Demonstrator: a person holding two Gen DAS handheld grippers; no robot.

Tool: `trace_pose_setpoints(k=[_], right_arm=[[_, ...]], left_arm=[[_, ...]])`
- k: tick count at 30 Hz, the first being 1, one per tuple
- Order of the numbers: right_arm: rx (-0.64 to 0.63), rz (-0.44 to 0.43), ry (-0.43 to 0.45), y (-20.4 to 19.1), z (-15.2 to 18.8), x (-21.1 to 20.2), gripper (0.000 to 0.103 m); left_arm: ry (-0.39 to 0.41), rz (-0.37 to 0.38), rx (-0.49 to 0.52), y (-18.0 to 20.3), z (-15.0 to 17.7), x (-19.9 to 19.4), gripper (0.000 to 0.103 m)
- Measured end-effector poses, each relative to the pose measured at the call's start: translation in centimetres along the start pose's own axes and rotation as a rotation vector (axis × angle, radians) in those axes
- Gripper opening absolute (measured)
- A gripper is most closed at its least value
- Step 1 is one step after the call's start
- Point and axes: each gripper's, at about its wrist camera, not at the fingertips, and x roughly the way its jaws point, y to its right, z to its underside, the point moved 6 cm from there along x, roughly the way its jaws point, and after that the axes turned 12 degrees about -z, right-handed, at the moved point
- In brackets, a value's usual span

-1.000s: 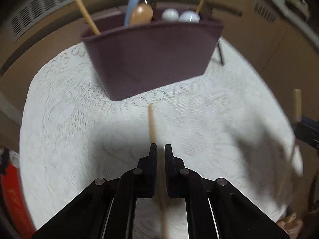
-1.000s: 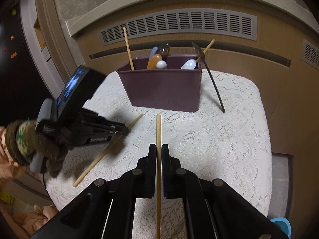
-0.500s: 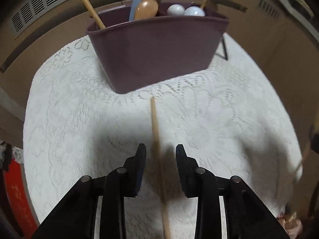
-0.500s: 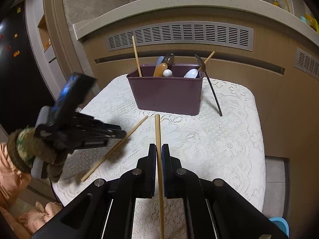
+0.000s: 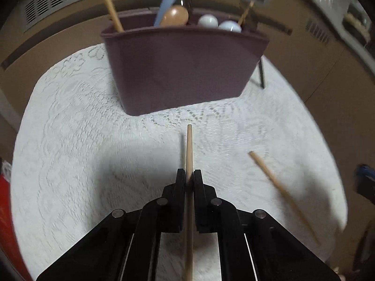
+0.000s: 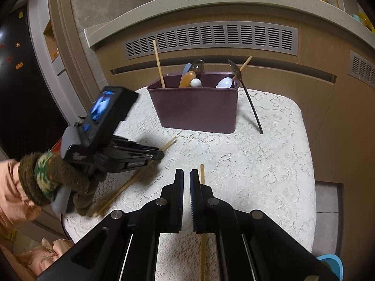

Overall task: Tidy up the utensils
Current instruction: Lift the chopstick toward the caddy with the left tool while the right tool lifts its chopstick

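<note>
Chopstick (image 5: 189,149) pinched by left gripper (image 5: 189,175), jaws just closed; right gripper (image 6: 186,175) shut empty, second chopstick (image 6: 202,174) half hidden beneath.

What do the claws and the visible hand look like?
The left claw and right claw: matte black, two flat parallel fingers, silver rivets. Right pads are ribbed blue. A lit screen tops the left claw; its hand wears a brown knit glove with camouflage band, peach sleeve.
</note>
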Motion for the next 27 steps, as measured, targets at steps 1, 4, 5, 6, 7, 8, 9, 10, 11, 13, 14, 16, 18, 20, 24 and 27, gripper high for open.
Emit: trace_pose_setpoints(k=[1,4,5,6,7,8,9,10,11,13,14,16,18,20,24,27], right_arm=[[-0.013,0.006,-0.014,0.0,0.2,0.2,0.005],[-0.057,0.008,-0.116,0.6,1.3,2.3,0.005],[-0.059,0.020,-0.157,1.0,1.8,3.4,0.005],[-0.061,0.020,-0.188,1.3,2.3,4.2,0.005],[-0.054,0.017,-0.224,1.7,2.7,5.4,0.006],[-0.045,0.019,-0.254,2.0,3.0,6.5,0.006],[-0.043,0.021,-0.275,2.2,3.1,7.3,0.006],[-0.039,0.026,-0.289,2.4,3.2,8.1,0.006],[-0.037,0.033,-0.302,2.6,3.2,8.7,0.006],[-0.063,0.079,-0.307,2.8,3.0,9.6,0.007],[-0.069,0.101,-0.340,2.9,3.2,10.2,0.007],[-0.071,0.110,-0.351,3.0,3.3,10.4,0.007],[-0.082,0.123,-0.357,2.8,3.4,10.2,0.006],[-0.052,0.102,-0.332,2.6,3.3,9.2,0.005],[-0.010,0.049,-0.201,1.7,1.5,5.1,0.005],[0.014,0.000,-0.093,0.7,-0.6,1.9,0.005]], left_arm=[[0.020,0.000,-0.007,-0.1,0.3,-0.7,0.006],[0.111,-0.020,-0.002,-0.3,1.1,-3.7,0.006],[0.148,-0.015,0.003,-0.2,1.2,-5.0,0.006],[0.177,-0.015,0.001,-0.5,1.1,-5.9,0.006],[0.197,-0.012,0.002,-0.8,0.8,-6.6,0.006],[0.217,-0.004,0.002,-0.9,0.8,-7.4,0.006],[0.229,0.001,-0.003,-0.9,0.1,-7.9,0.007],[0.239,0.007,-0.005,-0.9,0.1,-8.3,0.007],[0.249,0.010,-0.009,-1.1,0.1,-8.6,0.007],[0.260,0.015,-0.020,-1.5,0.4,-9.2,0.007],[0.263,0.019,-0.027,-1.8,0.4,-9.4,0.007],[0.272,0.024,-0.038,-2.3,0.8,-9.9,0.007],[0.282,0.030,-0.050,-2.7,1.0,-10.3,0.007],[0.303,0.037,-0.063,-2.8,1.0,-11.0,0.007],[0.380,0.048,-0.083,-3.1,0.6,-14.1,0.007],[0.469,0.055,-0.090,-3.3,-1.0,-17.5,0.007]])
